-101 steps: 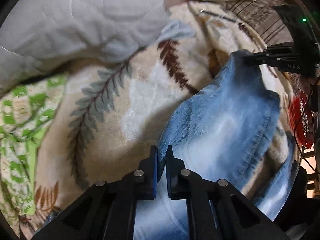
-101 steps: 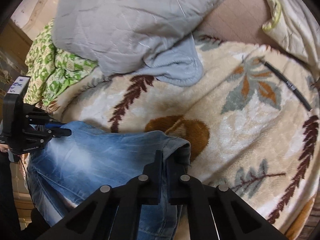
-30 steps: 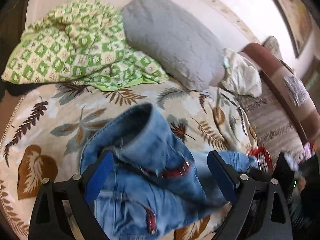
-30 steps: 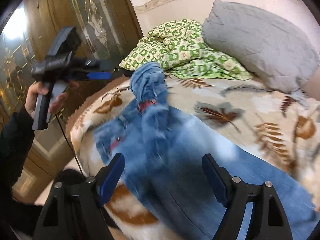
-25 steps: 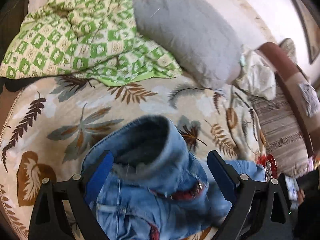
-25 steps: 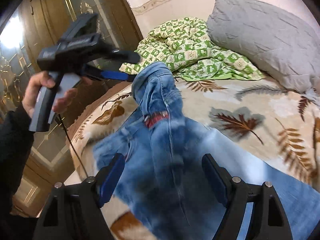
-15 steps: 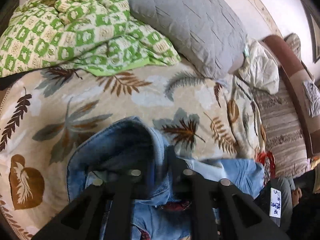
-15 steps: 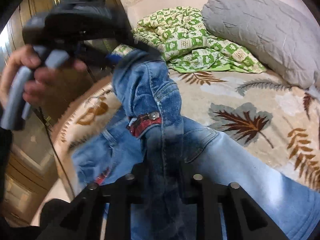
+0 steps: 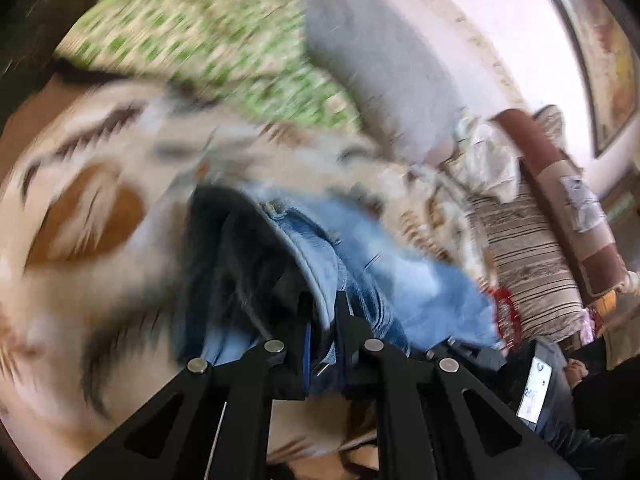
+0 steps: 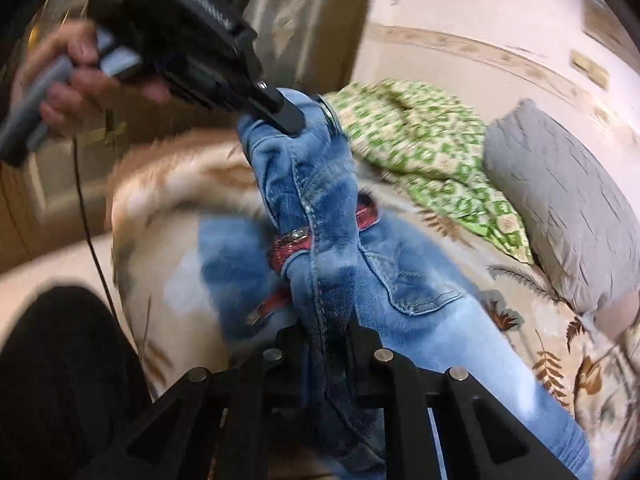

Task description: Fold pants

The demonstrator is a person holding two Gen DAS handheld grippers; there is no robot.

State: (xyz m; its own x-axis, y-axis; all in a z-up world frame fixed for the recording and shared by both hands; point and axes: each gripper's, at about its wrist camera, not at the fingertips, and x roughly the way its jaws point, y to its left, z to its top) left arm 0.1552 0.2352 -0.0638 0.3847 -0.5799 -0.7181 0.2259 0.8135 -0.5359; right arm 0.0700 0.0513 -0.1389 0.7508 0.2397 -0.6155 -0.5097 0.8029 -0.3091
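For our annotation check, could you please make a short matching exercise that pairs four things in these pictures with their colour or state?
Things:
1. jeans
2. pillow
3. crumpled quilt
4. left gripper

Descriptions:
A. plain grey, lying beside the wall
B. green and cream pattern
C. faded blue with a red belt, lifted off the leaf-patterned blanket
D. shut on denim at the top of the raised fold

Pairs: 1-C, 2-A, 3-B, 4-D

Bed carrying leaf-print blanket, green checked quilt, grey pillow. Pale wall standing behind; framed picture hanging at right.
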